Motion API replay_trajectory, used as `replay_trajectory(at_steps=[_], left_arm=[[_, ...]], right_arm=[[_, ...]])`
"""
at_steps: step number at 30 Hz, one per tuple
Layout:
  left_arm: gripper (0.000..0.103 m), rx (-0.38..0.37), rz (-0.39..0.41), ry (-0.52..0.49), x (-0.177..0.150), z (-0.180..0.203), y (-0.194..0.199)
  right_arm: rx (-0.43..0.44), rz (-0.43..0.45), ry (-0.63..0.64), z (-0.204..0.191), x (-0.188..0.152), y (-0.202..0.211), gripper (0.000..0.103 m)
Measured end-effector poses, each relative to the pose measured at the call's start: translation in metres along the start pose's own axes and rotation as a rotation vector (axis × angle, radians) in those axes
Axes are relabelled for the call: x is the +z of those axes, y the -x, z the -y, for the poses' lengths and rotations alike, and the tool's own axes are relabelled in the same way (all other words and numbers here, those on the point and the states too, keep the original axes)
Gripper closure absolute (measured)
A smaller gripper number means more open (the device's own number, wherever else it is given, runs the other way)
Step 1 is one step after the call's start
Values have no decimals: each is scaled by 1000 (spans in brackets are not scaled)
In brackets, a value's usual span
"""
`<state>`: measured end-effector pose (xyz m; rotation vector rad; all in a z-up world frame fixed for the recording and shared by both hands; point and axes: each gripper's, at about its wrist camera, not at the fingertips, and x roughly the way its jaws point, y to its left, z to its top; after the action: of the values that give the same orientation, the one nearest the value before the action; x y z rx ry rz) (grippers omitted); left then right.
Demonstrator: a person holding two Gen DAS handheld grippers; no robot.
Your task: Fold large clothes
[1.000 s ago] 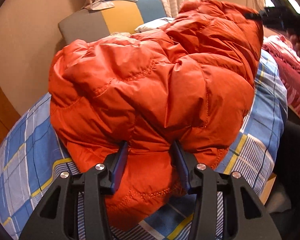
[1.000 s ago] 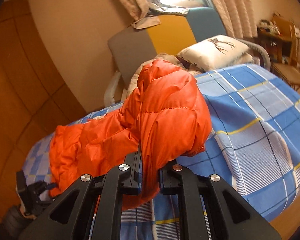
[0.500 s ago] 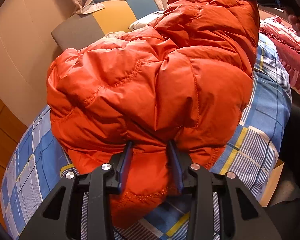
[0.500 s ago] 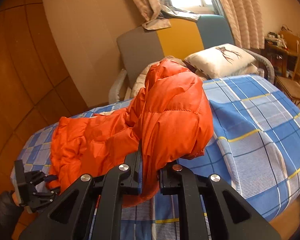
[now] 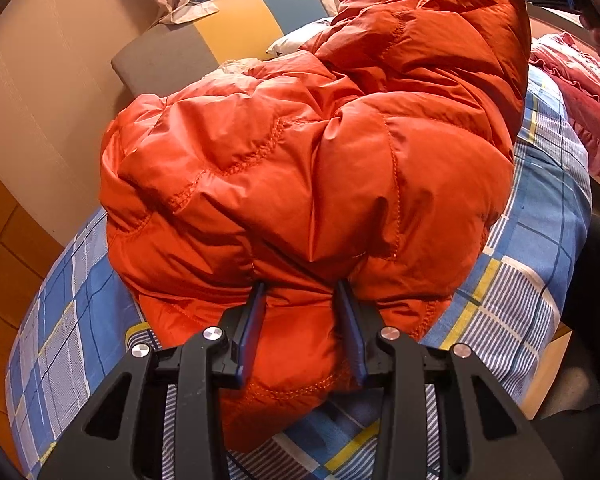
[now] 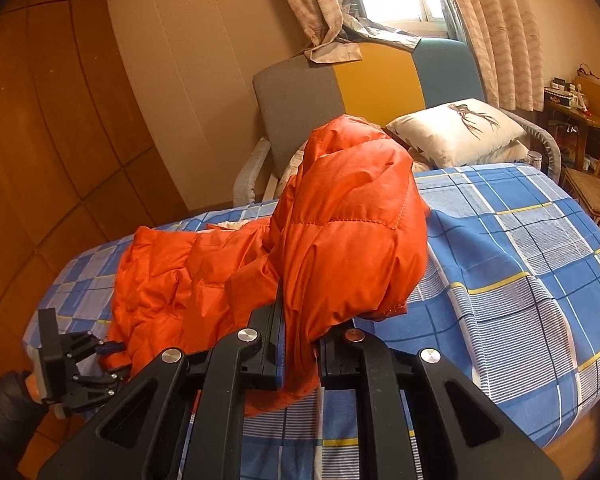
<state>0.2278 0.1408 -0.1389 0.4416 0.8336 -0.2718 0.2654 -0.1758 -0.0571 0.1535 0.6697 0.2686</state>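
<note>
Across the bed (image 6: 520,248), orange jacket (image 6: 340,232) stretched between left claw (image 5: 302,300) and right claw (image 6: 298,344)

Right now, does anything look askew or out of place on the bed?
Yes: the jacket is bunched, not flat. The right gripper lifts one end into a hump; the left gripper pinches the other end. Nothing looks torn or spilled.
</note>
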Motion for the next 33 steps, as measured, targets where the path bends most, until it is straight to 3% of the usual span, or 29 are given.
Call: replay_trajectory(at_steps=[6, 9, 13, 26, 33], left_arm=[[68, 12, -11, 37, 1, 0, 2], [66, -25, -8, 183, 2, -14, 5], [67, -11, 0, 276, -3, -13, 8], [67, 7, -13, 277, -5, 0, 10], [67, -18, -9, 311, -5, -5, 8]], right_arm=[[4, -4, -2, 1, 0, -1, 92], [9, -2, -2, 1, 0, -1, 92], [15, -5, 3, 3, 0, -3, 92], [53, -6, 51, -13, -1, -3, 92], [131, -24, 138, -51, -6, -4, 92]])
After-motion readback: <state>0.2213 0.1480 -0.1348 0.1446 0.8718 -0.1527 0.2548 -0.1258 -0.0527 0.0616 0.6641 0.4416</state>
